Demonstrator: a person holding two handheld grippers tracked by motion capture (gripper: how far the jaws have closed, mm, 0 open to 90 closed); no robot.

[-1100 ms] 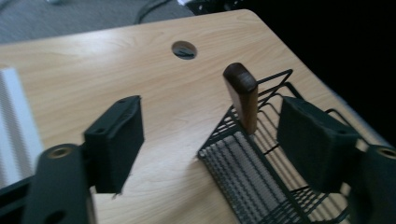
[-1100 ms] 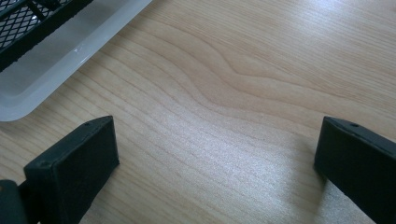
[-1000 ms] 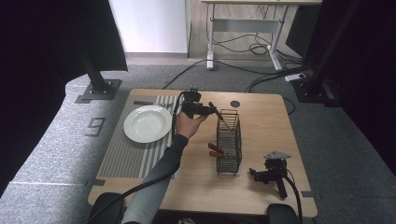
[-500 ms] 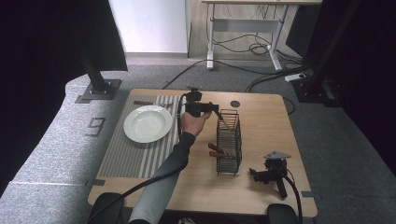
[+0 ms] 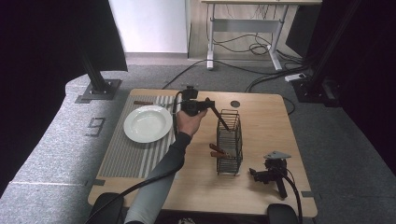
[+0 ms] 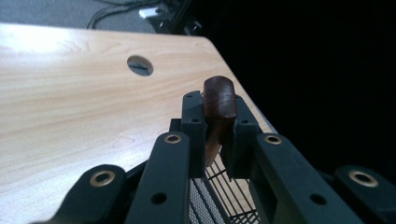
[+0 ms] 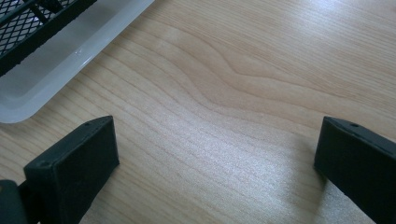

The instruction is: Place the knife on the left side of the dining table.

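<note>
The brown wooden handle [image 6: 219, 100] of a piece of cutlery is pinched tight between the pads of the left gripper [image 6: 218, 122], whose jaws have just been closing, and it is held above the far end of the black wire basket [image 5: 229, 142] on the table [image 5: 261, 121]. The handle is judged to be hard, smooth and light, so it is best gripped near its end, as it is now, and kept straight so it cannot slip. The right gripper [image 5: 271, 173] is left lying on the table with its jaws wide apart and nothing between them.

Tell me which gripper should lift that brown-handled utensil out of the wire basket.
Left. The left gripper is clamped on the brown handle above the wire basket; the right gripper lies open on the table.
</note>
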